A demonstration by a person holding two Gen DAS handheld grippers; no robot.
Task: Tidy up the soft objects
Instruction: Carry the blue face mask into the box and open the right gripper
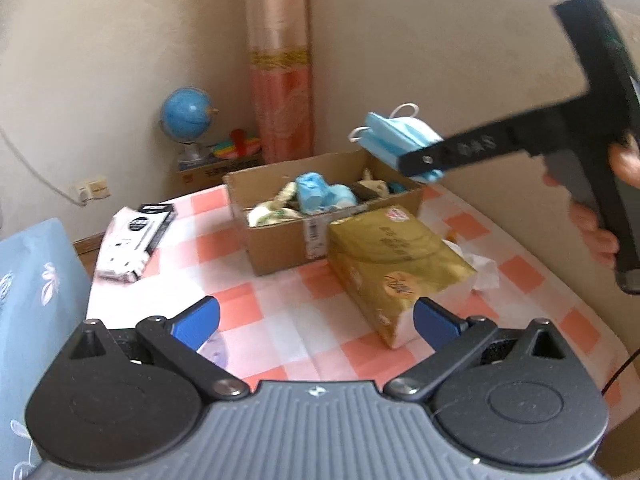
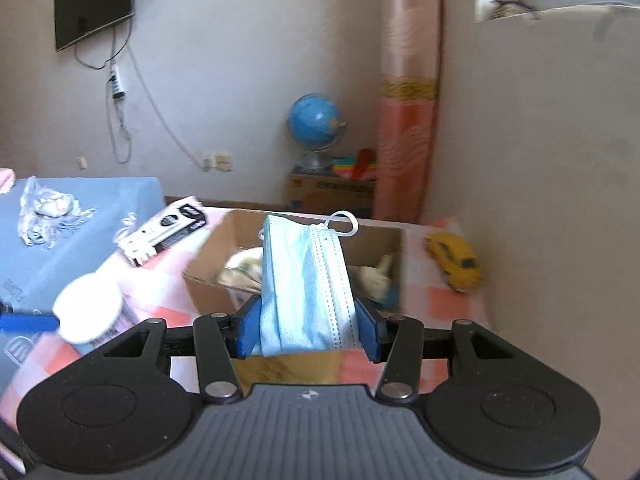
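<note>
Masks in transit to the box: we're mid-carry, drop comes next.

Our right gripper (image 2: pixel 306 330) is pinching a folded stack of blue face masks (image 2: pixel 306 288), pads pressing both sides, held in the air near the cardboard box (image 1: pixel 280 240), which already holds soft items. Left gripper (image 1: pixel 316 320) is spread wide with nothing between its pads, low over the checkered tablecloth (image 1: pixel 280 328) next to the gold tissue pack (image 1: pixel 392 260). Next, by our read: bring the masks over the box opening, lower past the rim, then release. Watch the ear loops, they may snag on a pad.
</note>
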